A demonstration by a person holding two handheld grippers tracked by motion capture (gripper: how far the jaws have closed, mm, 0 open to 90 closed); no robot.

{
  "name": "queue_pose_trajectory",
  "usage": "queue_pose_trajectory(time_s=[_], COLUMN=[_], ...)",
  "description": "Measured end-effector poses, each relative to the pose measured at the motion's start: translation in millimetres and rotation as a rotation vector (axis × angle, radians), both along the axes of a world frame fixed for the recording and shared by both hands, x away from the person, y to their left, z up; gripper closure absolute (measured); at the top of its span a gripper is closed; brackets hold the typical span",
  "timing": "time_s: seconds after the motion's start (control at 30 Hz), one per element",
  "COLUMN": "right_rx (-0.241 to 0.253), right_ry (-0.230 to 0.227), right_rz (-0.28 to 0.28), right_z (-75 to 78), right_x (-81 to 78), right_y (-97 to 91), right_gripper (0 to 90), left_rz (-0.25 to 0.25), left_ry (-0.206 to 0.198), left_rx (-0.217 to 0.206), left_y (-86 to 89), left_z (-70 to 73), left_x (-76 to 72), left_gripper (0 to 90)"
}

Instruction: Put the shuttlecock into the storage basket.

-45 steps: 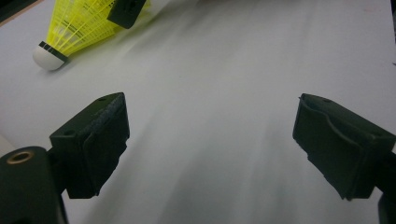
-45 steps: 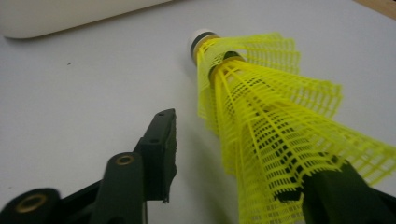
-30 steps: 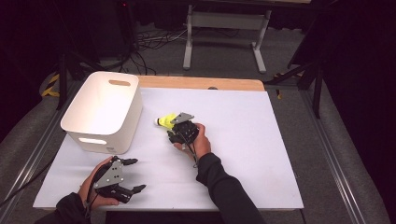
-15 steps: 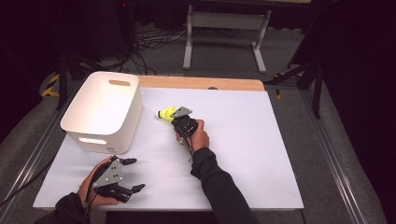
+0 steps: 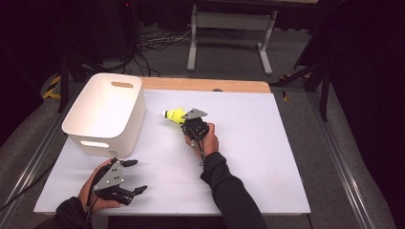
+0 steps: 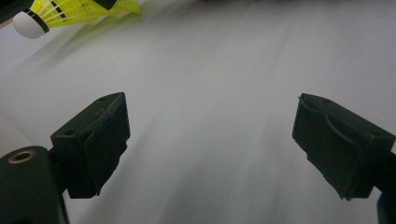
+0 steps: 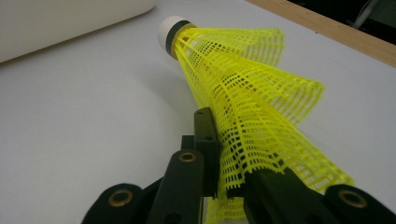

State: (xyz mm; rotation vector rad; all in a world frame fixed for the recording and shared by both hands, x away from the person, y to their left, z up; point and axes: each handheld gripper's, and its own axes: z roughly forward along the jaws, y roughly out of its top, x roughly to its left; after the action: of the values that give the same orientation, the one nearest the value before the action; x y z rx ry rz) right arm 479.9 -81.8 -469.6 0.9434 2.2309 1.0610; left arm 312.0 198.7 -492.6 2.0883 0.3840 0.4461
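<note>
We are gripping the yellow shuttlecock (image 7: 243, 107) with the right hand-held gripper (image 5: 191, 125), near the middle of the white surface (image 5: 267, 157), to the right of the white bin (image 5: 102, 114). Its jaws have just been closing, and the right gripper view is showing them pinching the mesh skirt near its wide end, crumpling it, while the white cork tip is pointing away toward the bin. The shuttlecock is looking slightly raised, though we cannot tell for sure whether the cork is resting on the surface. The left hand-held gripper (image 5: 128, 177) is sitting at the near left edge with its jaws spread and nothing between them; its own view is catching the shuttlecock (image 6: 70, 11) far off at the top corner. We are judging the step in hand as the pickup, with the grasp made and the carry not yet begun. The next move is probably calling for a clean lift, then a sweep left over the bin's rim, keeping the pinch steady since the soft mesh could slip or spring out, and opening only once the cork is over the hollow.
</note>
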Motion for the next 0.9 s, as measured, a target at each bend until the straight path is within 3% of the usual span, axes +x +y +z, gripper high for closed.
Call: queue_pose_trajectory(time_s=[0.4, 0.9], right_rx=[0.065, 0.063], right_ry=[-0.03, -0.067], right_rz=[0.043, 0.097], right_z=[13.0, 23.1], right_x=[-15.6, -38.8], right_y=[-17.1, -39.6], right_gripper=[87.9, 87.9], left_rz=[0.012, 0.047], left_ry=[-0.011, -0.019], left_rx=[0.004, 0.003], left_y=[0.3, -1.5], left_z=[1.1, 3.4], left_x=[0.5, 6.2], left_gripper=[11.8, 12.5])
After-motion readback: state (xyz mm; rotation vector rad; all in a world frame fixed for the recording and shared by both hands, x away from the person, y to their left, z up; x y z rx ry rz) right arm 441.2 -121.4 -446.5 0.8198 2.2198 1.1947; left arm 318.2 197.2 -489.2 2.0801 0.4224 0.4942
